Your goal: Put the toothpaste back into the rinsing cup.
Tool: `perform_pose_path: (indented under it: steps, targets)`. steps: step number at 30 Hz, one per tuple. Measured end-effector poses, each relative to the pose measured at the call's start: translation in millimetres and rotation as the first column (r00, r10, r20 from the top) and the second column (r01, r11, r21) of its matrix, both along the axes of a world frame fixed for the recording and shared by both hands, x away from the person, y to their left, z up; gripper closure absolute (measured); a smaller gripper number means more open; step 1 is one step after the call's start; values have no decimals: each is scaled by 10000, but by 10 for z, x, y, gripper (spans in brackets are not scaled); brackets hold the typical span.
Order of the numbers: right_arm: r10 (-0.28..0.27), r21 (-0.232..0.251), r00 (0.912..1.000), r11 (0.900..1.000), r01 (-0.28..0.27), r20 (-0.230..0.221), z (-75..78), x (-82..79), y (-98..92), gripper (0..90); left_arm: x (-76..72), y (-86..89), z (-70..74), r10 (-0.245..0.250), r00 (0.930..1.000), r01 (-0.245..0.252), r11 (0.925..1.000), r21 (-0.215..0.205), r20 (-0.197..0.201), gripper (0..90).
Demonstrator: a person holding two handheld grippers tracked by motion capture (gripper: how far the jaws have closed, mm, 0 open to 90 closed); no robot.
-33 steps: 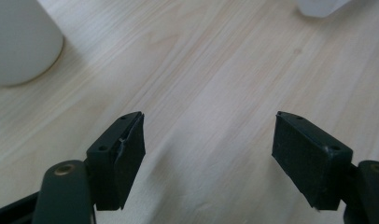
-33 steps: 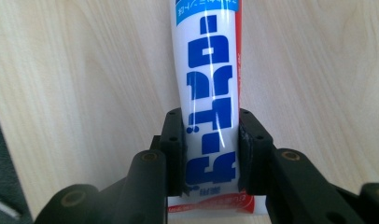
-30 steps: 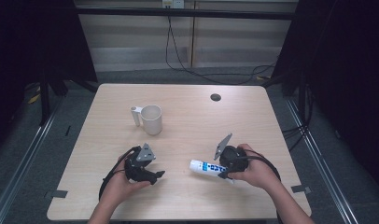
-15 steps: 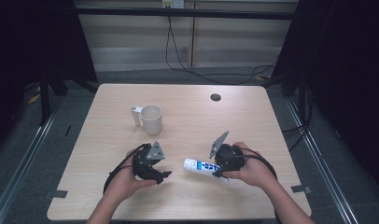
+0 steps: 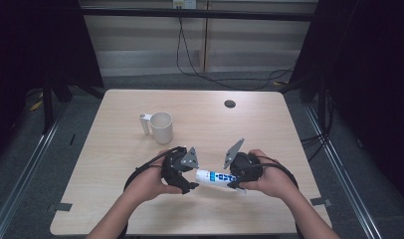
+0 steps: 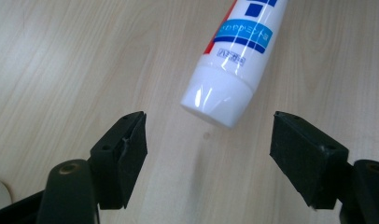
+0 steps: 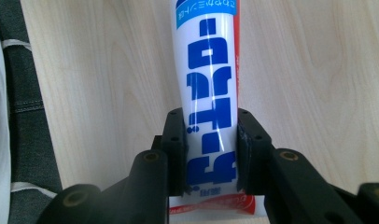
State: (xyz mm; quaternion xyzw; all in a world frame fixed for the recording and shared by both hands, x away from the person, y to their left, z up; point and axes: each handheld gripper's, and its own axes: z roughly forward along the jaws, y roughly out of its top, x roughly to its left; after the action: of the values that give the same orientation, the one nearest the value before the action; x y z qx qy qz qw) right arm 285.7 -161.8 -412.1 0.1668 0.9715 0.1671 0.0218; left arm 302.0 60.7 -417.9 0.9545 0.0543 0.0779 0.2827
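Observation:
A white toothpaste tube (image 5: 215, 177) with blue lettering is held roughly level just above the table (image 5: 115, 199), between the two hands. My right gripper (image 5: 236, 180) is shut on its flat tail end; in the right gripper view both pads press the tube (image 7: 208, 70) at my right gripper (image 7: 211, 140). My left gripper (image 5: 192, 177) faces the tube's cap end from the left. In the left gripper view its jaws stand wide apart at my left gripper (image 6: 208, 149), and the white cap (image 6: 218, 98) hangs just beyond them, untouched.
A cream mug (image 5: 160, 127) stands upright on the left half of the table, behind the left hand. A small dark round disc (image 5: 230, 103) lies near the far edge. Cables trail from both grippers toward the near edge.
My left gripper has moved right and a little up, closing on the cap end of the tube. The right gripper and the tube have stayed in place.

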Motion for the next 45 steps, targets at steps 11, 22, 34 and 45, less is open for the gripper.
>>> perform_pose_path:
  steps: [11, 22, 34, 45]
  targets:
    - [664, -134, 9978, 9977, -664, -26, 58, -42, 103, 690, 2, -139, -12, -968, 9953, 968, 9953, -60, -99, 329]
    - [1134, -49, 9934, 9935, -1133, 146, 94, -41, 193, 691, -16, -159, -32, -1251, 9904, 1246, 9921, -127, -582, 391]
    - [1305, 228, 9914, 9912, -1304, -7, 104, -31, 220, 690, -57, -212, -101, -1451, 9866, 1465, 9891, 132, -741, 497]
    - [1656, 546, 9862, 9847, -1658, 72, 89, -17, 225, 688, -109, -183, -112, -1392, 9885, 1409, 9897, 254, -595, 530]
